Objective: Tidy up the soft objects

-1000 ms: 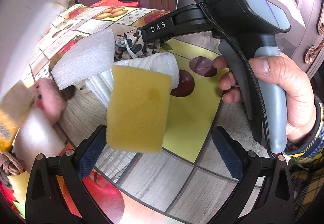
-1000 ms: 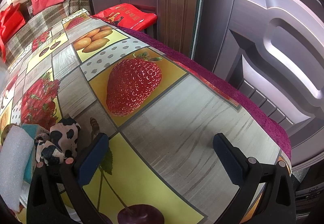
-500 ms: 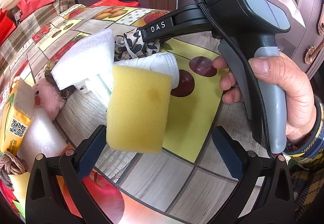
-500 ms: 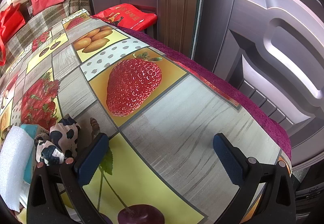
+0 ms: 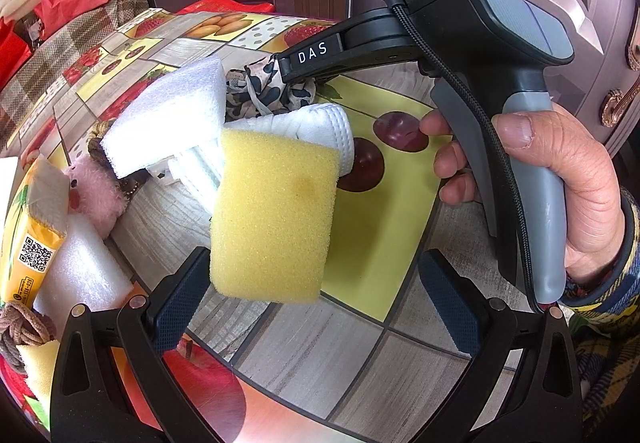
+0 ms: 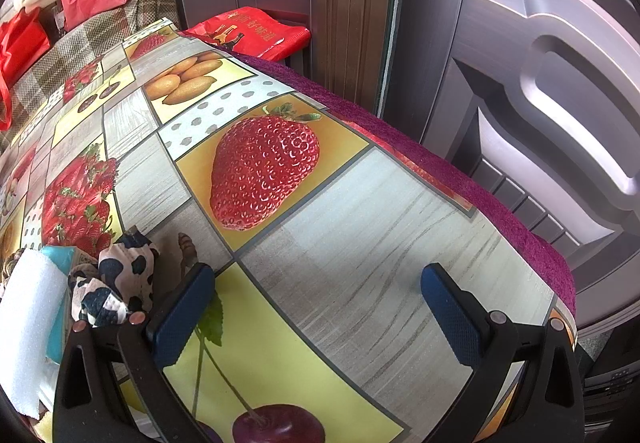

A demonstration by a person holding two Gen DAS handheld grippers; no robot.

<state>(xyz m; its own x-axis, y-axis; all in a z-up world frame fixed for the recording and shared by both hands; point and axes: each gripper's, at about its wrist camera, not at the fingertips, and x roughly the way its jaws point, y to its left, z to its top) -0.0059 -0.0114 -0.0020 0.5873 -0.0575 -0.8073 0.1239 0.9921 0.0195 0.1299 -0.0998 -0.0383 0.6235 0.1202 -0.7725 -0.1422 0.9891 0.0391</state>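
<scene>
We hold two grippers over a fruit-print tablecloth point(image 6: 360, 243) strewn with soft things.

Our left gripper point(image 5: 316, 299), jaws spread wide, has the yellow sponge point(image 5: 274, 215) against its left pad, long axis seemingly pointing away; our right gripper point(image 6: 316, 311) gapes empty, farther off.

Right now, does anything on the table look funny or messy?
Yes. The yellow sponge tilts up, leaning on the folded white cloth instead of lying flat, and it has a small brownish stain near its middle. Behind it a white foam block sits crooked on the heap. Both grippers are open and hold nothing.
</scene>
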